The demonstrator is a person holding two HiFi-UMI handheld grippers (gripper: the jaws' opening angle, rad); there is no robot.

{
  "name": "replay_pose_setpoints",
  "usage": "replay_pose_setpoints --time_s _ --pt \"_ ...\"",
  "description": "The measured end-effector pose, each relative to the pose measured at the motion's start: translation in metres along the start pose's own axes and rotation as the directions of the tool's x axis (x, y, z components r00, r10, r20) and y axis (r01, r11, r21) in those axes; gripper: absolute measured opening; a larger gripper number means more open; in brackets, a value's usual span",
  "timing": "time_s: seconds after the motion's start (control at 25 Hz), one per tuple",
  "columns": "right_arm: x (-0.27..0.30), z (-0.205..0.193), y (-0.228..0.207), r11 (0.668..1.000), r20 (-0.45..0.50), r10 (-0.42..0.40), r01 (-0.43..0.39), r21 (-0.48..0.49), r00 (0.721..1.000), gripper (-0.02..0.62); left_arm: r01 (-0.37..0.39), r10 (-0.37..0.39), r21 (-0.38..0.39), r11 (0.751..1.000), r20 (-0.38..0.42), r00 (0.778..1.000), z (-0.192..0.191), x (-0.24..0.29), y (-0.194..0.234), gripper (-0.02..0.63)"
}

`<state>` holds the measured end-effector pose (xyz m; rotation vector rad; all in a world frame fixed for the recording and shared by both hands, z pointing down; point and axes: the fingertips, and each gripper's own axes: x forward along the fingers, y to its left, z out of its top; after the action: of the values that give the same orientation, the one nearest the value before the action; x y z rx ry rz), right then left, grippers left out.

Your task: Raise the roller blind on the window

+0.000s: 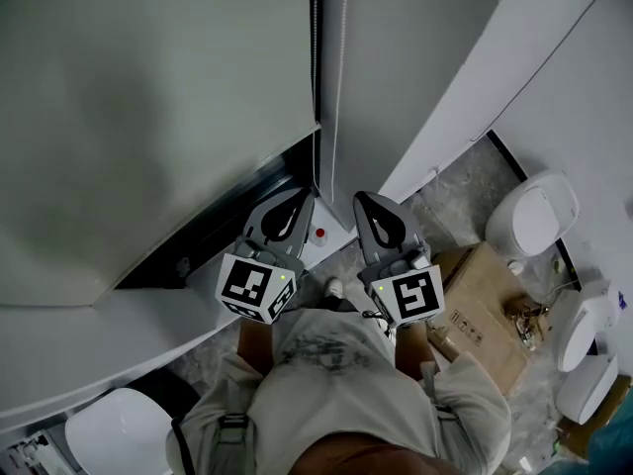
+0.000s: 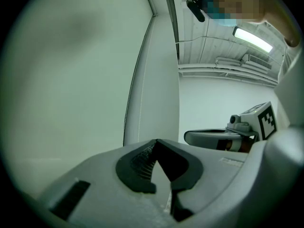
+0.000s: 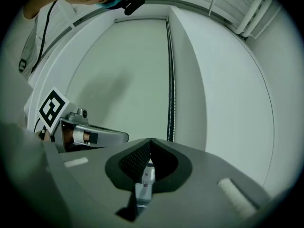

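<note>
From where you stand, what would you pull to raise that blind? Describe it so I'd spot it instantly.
Start at the big pale roller blind. Follow it to its right edge, where it meets the white side wall. There hangs the bead chain: a thin vertical string of tiny beads, the only cord among flat, plain surfaces.

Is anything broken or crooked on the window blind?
Nothing stands out. The roller blind hangs flat and smooth, with no tears or creases, and its bead chain drops straight along its edge.
</note>
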<state>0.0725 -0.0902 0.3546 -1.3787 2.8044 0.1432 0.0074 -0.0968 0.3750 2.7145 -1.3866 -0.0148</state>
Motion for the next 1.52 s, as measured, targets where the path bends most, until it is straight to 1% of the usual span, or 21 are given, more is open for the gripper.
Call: replay_pose_setpoints --time_s 0.12,0.32,0.48,0.76,1.08,1.52 --pt "0.001 -0.001 -0.007 1.000 0.003 0.012 -0.012 0.020 1.000 0.011 -0.009 0.009 0.008 1.000 -0.004 1.000 0.002 0.006 -0.002 0.006" --pt "0.000 -0.003 -0.014 0.999 0.010 0.010 -0.010 0.039 1.000 0.011 -0.021 0.021 0.028 0.999 -0.017 1.000 0.004 0.015 0.001 0.006" --pt "0.003 -0.006 -0.016 0.999 0.001 0.007 -0.007 0.032 1.000 0.011 -0.016 0.016 0.043 0.999 -0.004 1.000 0.005 0.027 0.007 0.006" --pt "0.023 -0.002 -0.018 1.000 -0.012 -0.023 0.023 -0.005 1.000 0.011 0.021 -0.022 0.061 0.998 0.010 1.000 0.014 0.052 0.024 0.008" --pt "0.049 -0.009 -0.019 0.998 -0.032 -0.060 0.059 -0.028 0.998 0.011 0.068 -0.069 0.059 0.996 0.012 0.998 0.012 0.075 0.050 0.017" --pt "0.066 -0.007 -0.033 0.993 -0.051 -0.113 0.111 -0.042 0.992 0.011 0.133 -0.134 0.070 0.989 0.003 0.991 0.021 0.107 0.060 0.041"
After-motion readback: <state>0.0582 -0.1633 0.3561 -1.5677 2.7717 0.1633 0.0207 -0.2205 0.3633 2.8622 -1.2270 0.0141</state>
